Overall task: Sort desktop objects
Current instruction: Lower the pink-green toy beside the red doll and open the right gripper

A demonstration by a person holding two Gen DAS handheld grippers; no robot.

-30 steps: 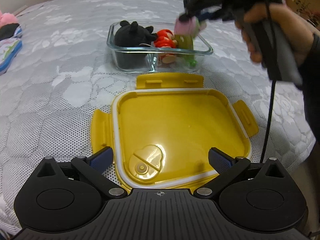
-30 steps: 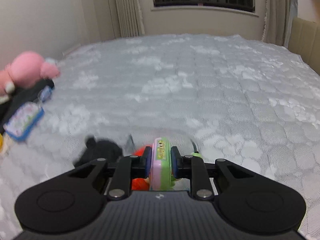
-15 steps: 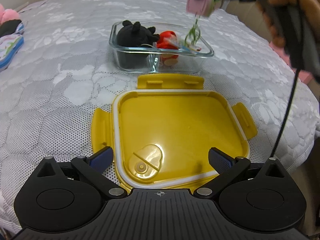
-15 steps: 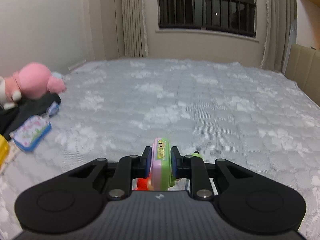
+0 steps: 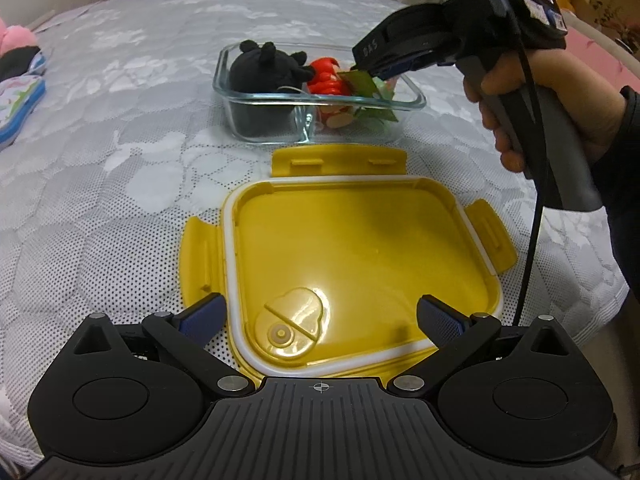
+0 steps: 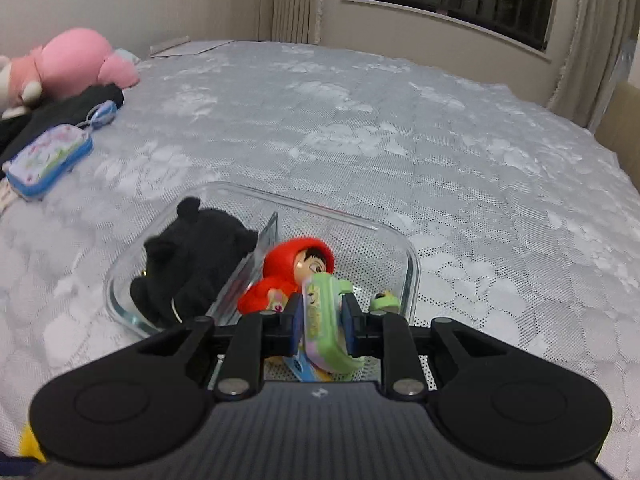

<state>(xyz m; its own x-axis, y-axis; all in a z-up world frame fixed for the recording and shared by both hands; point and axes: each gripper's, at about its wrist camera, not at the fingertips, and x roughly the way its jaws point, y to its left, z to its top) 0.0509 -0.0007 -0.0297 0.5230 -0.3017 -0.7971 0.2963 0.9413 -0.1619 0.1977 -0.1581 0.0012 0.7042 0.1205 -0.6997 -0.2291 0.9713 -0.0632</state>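
Pinching a green and pink toy point(image 6: 325, 322) between two blue pads, right gripper point(image 6: 322, 322) low centre of the right wrist frame, tips inside the right-hand compartment of the glass container point(image 6: 412, 276). Toy tilted, partly over a red-hooded doll point(image 6: 296, 270) lying in that same compartment; small green piece point(image 6: 384, 302) just beside the right pad. Black plush point(image 6: 192, 264) filling the left compartment, beyond a clear divider. Pink plush point(image 6: 76, 62) and a blue-edged pouch point(image 6: 48, 160) upper left, well apart from the container, on the grey patterned bedspread point(image 6: 400, 140).

Seen from the left wrist: left gripper point(image 5: 320, 316) spread wide at lower centre, holding nothing, fingers either side of the near edge of a yellow lid point(image 5: 360, 256) lying inner side up. Glass container point(image 5: 416, 98) just beyond the lid, upper centre. Right gripper point(image 5: 380, 72) entering from upper right, tips dipped over the container's right compartment, grasped by a hand point(image 5: 556, 100) with a dark sleeve.
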